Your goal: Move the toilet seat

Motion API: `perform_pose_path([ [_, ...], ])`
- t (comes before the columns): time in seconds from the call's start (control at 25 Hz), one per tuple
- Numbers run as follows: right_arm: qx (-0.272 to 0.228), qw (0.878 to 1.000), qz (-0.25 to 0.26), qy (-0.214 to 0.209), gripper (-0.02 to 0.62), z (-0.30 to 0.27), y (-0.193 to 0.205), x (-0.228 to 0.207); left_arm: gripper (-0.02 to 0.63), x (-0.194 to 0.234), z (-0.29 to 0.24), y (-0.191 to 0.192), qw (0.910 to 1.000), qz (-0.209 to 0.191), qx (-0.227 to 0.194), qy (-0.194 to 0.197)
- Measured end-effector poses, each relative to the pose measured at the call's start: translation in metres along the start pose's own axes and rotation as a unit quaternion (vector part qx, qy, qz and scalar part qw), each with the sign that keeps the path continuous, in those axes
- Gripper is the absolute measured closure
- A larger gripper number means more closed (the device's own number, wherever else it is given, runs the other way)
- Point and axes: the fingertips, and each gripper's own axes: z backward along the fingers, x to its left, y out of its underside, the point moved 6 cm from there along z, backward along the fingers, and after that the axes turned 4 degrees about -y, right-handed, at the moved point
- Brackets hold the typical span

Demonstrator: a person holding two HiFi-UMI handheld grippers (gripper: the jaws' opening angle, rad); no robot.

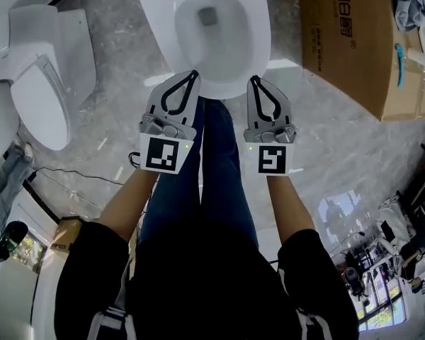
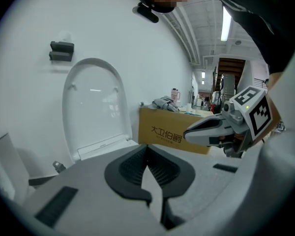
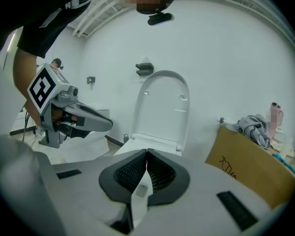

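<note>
Both claws pinched shut, nothing in them. Left claw point(image 1: 193, 74) & right claw point(image 1: 254, 81) sit side by side near the bowl point(image 1: 259, 42) front rim. Toilet seat point(image 3: 162, 107) stands upright straight ahead, beyond the tips; prob. lining up to tip it down.

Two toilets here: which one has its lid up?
The middle toilet, straight ahead: its lid stands upright and the bowl shows. The left toilet is covered.
</note>
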Motion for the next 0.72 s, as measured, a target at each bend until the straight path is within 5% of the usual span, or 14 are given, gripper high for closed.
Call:
perform_pose_path([
  [0.08,0.054,0.998,-0.019,-0.005,0.572,-0.001,0.02,0.004,0.598,0.001,-0.003,0.008,1.0,-0.003,0.003,0.001],
  [0.48,0.083,0.996,-0.025,-0.026,0.572,-0.014,0.066,0.012,0.598,0.002,-0.017,0.047,0.9993,-0.016,0.033,0.004],
  [0.72,0.111,0.993,-0.028,-0.038,0.572,-0.02,0.091,0.021,0.598,0.002,-0.023,0.079,0.9945,-0.081,0.059,0.032],
])
